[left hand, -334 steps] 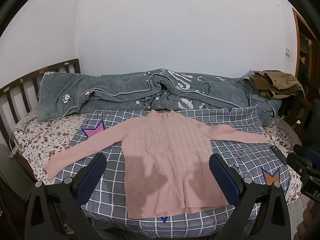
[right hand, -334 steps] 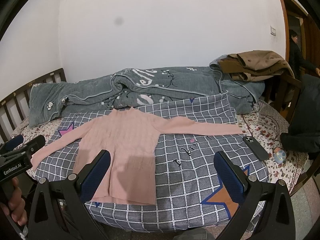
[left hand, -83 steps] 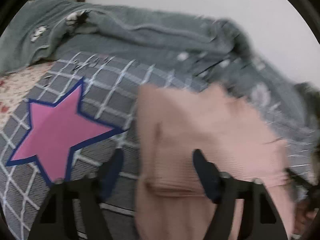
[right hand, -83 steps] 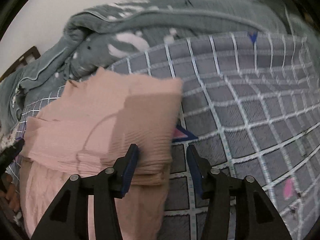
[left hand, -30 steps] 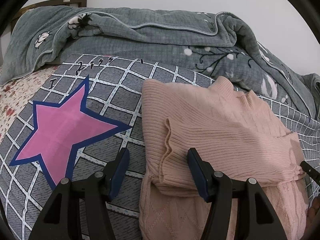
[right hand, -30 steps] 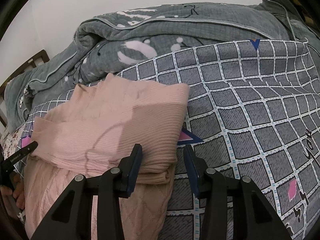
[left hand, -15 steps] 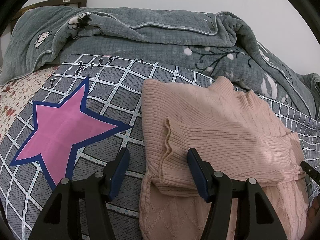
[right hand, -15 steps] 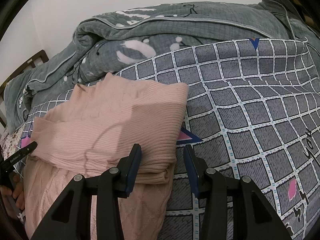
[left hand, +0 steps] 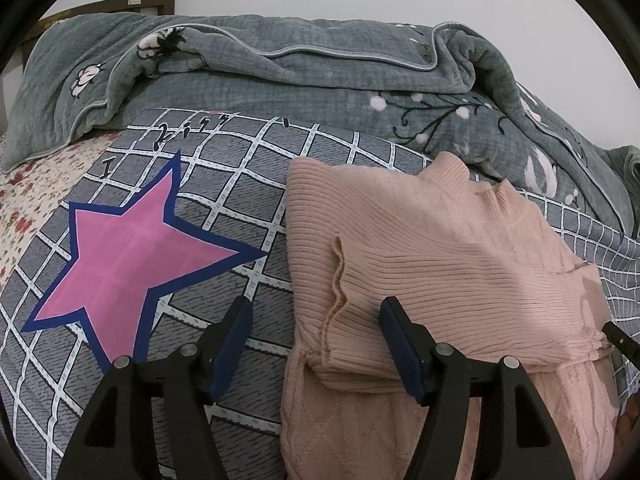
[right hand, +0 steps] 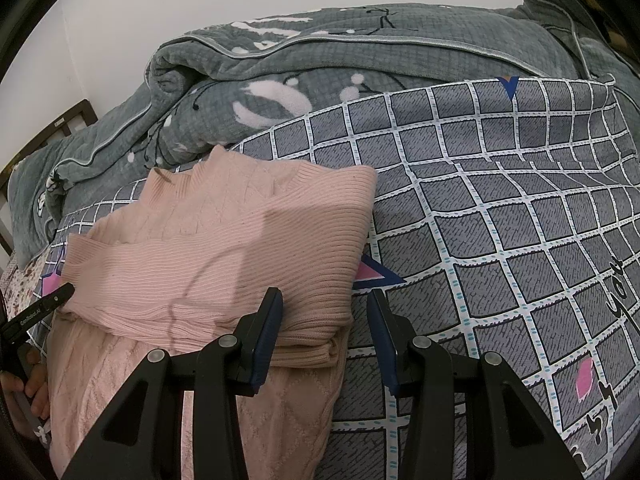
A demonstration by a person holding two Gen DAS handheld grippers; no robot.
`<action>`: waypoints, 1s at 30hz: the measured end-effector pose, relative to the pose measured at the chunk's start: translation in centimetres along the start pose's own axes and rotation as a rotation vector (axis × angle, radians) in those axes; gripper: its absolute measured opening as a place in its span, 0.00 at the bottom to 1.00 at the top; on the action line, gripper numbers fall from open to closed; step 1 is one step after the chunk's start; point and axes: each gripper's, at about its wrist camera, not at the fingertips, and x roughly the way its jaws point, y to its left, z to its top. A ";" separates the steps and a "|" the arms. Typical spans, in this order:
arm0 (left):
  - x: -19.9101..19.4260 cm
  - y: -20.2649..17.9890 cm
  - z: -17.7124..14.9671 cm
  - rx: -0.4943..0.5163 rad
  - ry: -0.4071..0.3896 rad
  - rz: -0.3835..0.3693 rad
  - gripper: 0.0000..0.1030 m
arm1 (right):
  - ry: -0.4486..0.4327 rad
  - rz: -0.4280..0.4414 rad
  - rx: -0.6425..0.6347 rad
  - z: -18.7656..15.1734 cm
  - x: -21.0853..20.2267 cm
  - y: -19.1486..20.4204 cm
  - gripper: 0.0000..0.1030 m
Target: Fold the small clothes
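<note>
Pink star print (left hand: 132, 256) is seen only in the left view. Folded pink ribbed knit sweater (left hand: 440, 260) lies mid grey checked bedspread (right hand: 500, 208), lower part cut off. Left gripper (left hand: 316, 316) straddles its left fold, jaws just widened, unpressed; right gripper (right hand: 324, 312) jaws apart, straddling its right edge, both angled downward.

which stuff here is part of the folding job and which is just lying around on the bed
Part of the job:
- pink ribbed knit sweater, sleeves folded across it
- left gripper, jaws just opening
- right gripper

Just lying about:
- grey checked bedspread with pink star
- rumpled grey-green quilt
- floral sheet
</note>
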 end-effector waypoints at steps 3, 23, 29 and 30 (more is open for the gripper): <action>0.0 0.1 0.0 -0.002 -0.001 -0.002 0.65 | -0.003 -0.001 -0.002 0.0 0.0 -0.1 0.42; -2.5 0.7 -0.6 -0.018 -0.059 0.003 0.66 | -0.078 -0.007 -0.001 0.2 -2.3 0.1 0.42; -3.5 1.2 -1.4 -0.008 -0.057 0.000 0.66 | -0.133 -0.008 -0.030 -0.2 -5.0 0.6 0.44; -3.7 1.3 -1.6 -0.007 -0.056 -0.001 0.66 | -0.137 0.004 -0.032 -0.4 -5.5 0.6 0.44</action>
